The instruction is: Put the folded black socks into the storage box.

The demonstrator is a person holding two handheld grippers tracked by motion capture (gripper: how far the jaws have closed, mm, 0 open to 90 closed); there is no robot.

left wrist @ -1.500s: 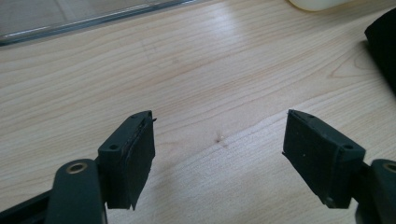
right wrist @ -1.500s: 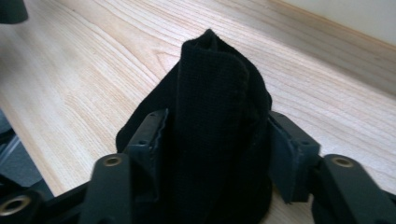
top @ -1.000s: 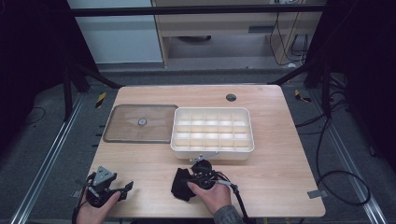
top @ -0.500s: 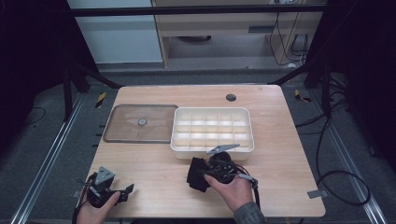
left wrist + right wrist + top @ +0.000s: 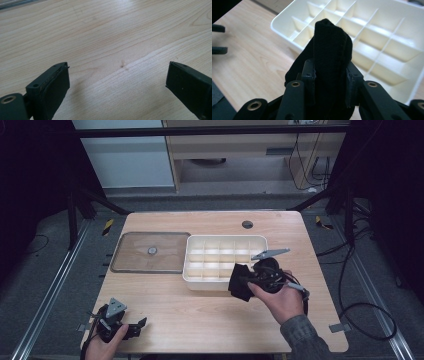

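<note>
My right gripper (image 5: 246,281) is shut on a folded black cloth (image 5: 239,282), holding it up at the near right edge of a cream divided tray (image 5: 226,238). In the right gripper view the cloth (image 5: 332,37) stands upright between the jaws of the right gripper (image 5: 329,82), with the tray's empty compartments (image 5: 372,37) behind it. My left gripper (image 5: 136,327) rests low at the table's front left corner. In the left gripper view the left gripper (image 5: 117,75) has its jaws wide apart over bare wood.
A clear flat lid (image 5: 150,252) with a small knob lies left of the tray. A dark round hole (image 5: 247,224) sits near the table's far edge. Metal rails and cables run along the floor on both sides.
My right gripper has carried the black cloth rightward and away from the front edge, up to the tray's near right side. The left gripper has stayed at the front left corner.
</note>
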